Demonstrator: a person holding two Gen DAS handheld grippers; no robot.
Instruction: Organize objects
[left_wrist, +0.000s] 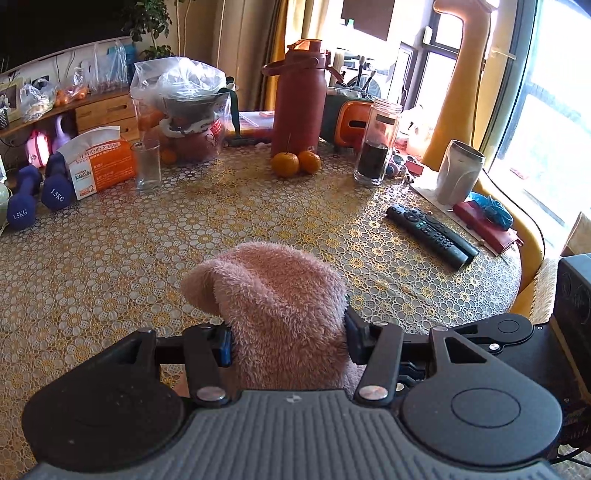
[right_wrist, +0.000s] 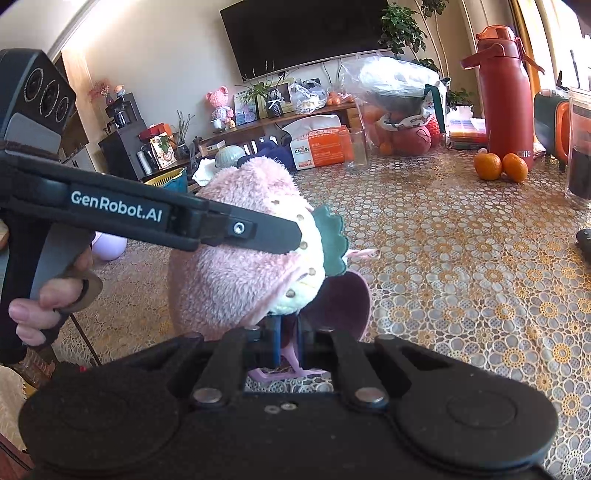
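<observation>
A fluffy pink plush toy (left_wrist: 280, 314) with a cream face and a green felt leaf (right_wrist: 332, 240) is held above the table. My left gripper (left_wrist: 288, 341) is shut on the plush's pink body; its arm (right_wrist: 240, 230) crosses the right wrist view over the toy (right_wrist: 229, 273). My right gripper (right_wrist: 288, 343) is shut on a thin pink part under the plush, next to a dark purple piece (right_wrist: 343, 302).
The round table (left_wrist: 110, 258) has a gold lace cloth. On it stand a red thermos (left_wrist: 299, 99), two oranges (left_wrist: 295, 162), a glass jar (left_wrist: 376, 144), a black remote (left_wrist: 432, 232), a grey cup (left_wrist: 458, 173), a tissue box (left_wrist: 99, 158), dumbbells (left_wrist: 37, 195) and bagged fruit (left_wrist: 184, 110).
</observation>
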